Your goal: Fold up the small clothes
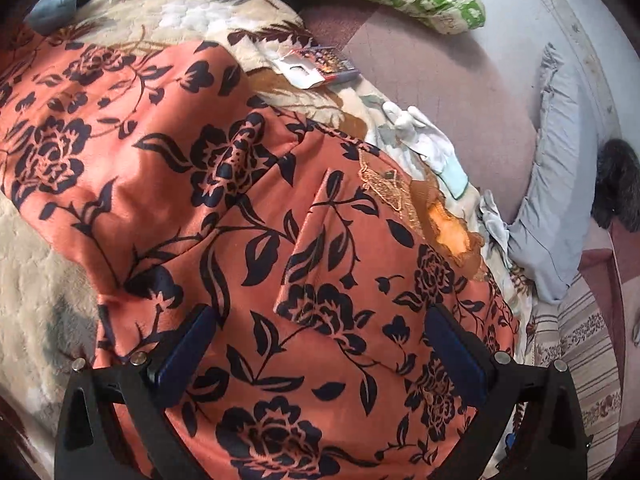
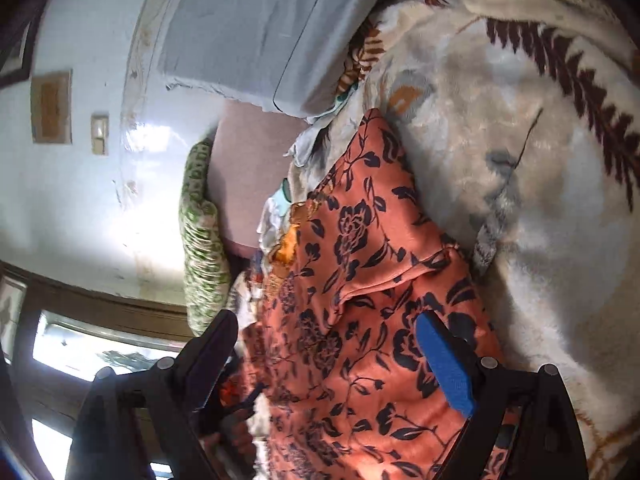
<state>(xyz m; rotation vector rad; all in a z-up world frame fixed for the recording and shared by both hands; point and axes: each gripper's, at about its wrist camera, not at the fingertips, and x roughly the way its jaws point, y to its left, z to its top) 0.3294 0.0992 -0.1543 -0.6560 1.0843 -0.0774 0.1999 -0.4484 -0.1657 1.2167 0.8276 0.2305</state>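
The left claw (image 1: 318, 344) is spread wide above the dress (image 1: 248, 216), gripping nothing. The orange dress with dark flowers lies spread over a cream blanket (image 1: 36, 264) on the bed, one flap folded across its middle. Beyond it lie a small box (image 1: 320, 66), a white glove (image 1: 424, 140) and a grey pillow (image 1: 556, 184). The right claw (image 2: 332, 356) also gapes wide over the dress, empty.

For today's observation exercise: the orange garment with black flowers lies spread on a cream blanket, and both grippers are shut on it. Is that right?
Not quite. The orange garment does lie on the cream blanket, but both grippers are open: the left gripper in the left wrist view and the right gripper in the right wrist view show fingers spread apart over the cloth.
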